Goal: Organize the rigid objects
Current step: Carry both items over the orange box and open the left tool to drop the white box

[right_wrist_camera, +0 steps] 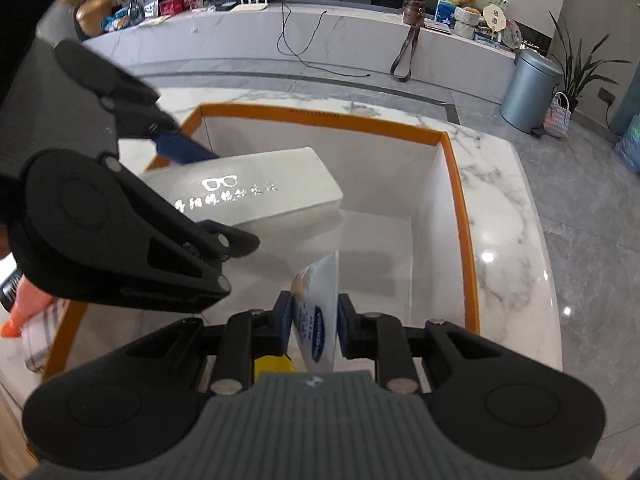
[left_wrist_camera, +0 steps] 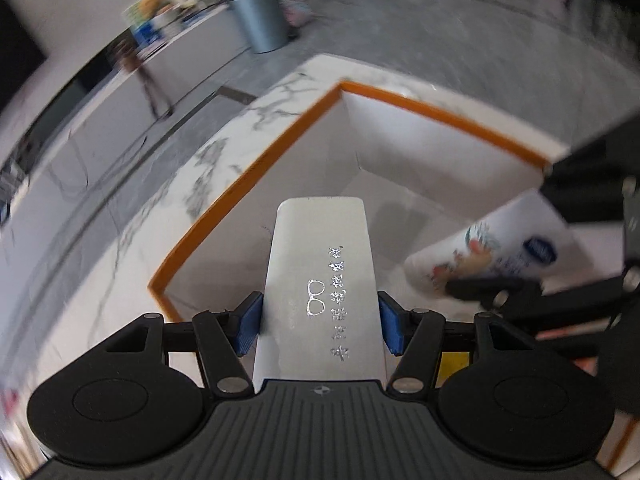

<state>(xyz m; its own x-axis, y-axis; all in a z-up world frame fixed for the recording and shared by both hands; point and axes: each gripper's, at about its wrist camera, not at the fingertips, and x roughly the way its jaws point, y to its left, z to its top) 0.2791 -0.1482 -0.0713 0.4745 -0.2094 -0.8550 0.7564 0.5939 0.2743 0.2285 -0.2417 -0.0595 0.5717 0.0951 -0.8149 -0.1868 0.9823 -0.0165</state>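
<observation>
My left gripper is shut on a white glasses case with silver print and holds it over the open white box with an orange rim. The case also shows in the right wrist view, held by the left gripper. My right gripper is shut on a white tube with blue print, held above the box. The tube shows in the left wrist view at the right, inside the box opening.
The box sits on a white marble table. A striped cloth and an orange object lie left of the box. Beyond the table are grey floor, a grey bin and a long low cabinet with clutter.
</observation>
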